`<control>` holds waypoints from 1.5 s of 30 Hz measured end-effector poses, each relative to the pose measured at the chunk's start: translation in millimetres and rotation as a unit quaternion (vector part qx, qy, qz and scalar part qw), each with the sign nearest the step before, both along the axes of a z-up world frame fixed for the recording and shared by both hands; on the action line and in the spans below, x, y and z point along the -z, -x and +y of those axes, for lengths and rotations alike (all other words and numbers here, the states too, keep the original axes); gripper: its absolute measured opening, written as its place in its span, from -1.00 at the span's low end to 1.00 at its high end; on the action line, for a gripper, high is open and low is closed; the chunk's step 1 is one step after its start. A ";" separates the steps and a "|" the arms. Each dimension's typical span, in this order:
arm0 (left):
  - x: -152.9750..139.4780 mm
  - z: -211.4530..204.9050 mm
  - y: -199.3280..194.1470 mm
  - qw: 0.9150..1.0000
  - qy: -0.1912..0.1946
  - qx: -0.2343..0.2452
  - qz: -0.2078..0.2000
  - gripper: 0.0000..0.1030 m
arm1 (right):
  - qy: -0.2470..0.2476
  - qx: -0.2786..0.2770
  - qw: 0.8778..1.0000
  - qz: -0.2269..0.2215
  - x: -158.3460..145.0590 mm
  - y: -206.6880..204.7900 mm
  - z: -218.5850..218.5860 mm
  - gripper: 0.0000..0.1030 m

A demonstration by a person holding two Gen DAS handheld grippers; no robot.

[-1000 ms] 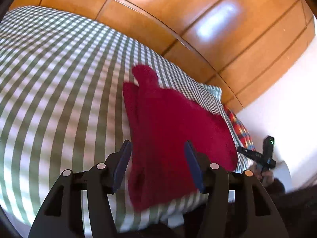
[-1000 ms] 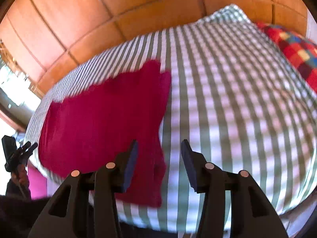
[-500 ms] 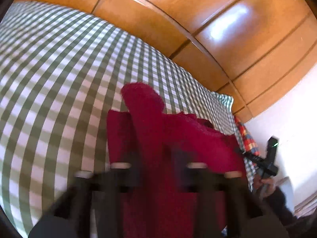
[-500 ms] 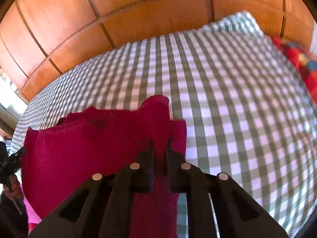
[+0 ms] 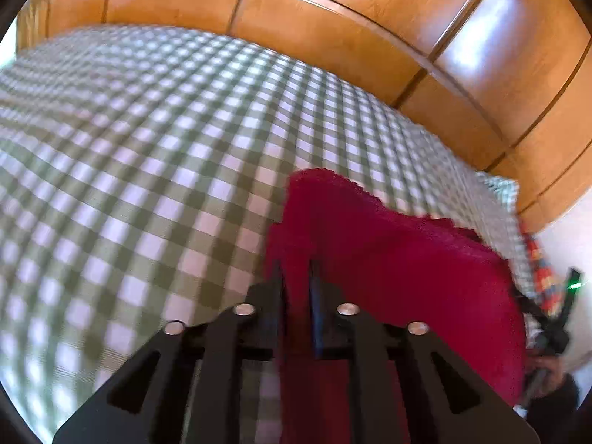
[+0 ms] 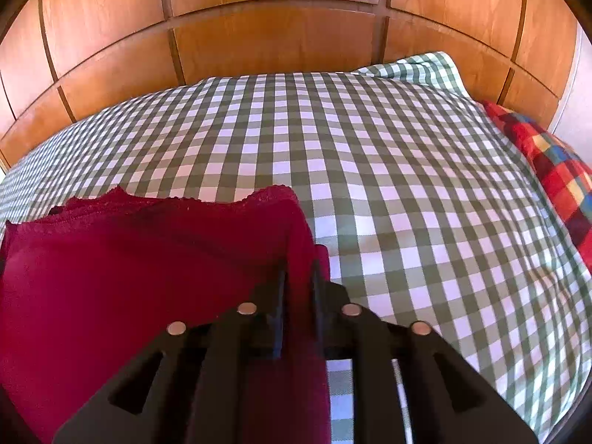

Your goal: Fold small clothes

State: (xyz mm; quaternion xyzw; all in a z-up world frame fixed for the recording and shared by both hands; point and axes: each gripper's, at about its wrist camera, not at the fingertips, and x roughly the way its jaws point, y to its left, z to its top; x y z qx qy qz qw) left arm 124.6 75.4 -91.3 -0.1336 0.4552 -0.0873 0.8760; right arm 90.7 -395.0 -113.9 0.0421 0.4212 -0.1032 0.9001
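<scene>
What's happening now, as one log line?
task: fold red top | left fingers: opening, top between | right fingers: opening, top between | on: checked bed

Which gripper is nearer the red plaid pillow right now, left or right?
Right. The right gripper grips the red garment at its edge on the plaid pillow side; the left gripper grips the opposite edge, farther away.
</scene>
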 end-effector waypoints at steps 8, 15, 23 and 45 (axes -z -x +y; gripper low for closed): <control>-40.6 -24.1 46.3 0.993 -0.072 0.004 -0.089 -0.52 | 0.007 -0.024 0.998 -0.057 -39.9 33.0 30.3 0.17; -26.4 -63.6 61.9 0.987 -0.123 0.050 -0.089 -0.52 | 0.002 -0.159 0.987 -0.030 -26.3 21.0 114.0 0.23; -15.1 -69.2 61.1 0.986 -0.132 0.058 -0.086 -0.52 | 0.001 -0.204 0.979 0.012 -10.8 -46.3 140.1 0.22; 3.9 -53.9 33.0 0.992 -0.115 0.013 -0.049 -0.05 | 0.101 -0.182 0.978 0.005 14.5 -77.7 171.1 -0.87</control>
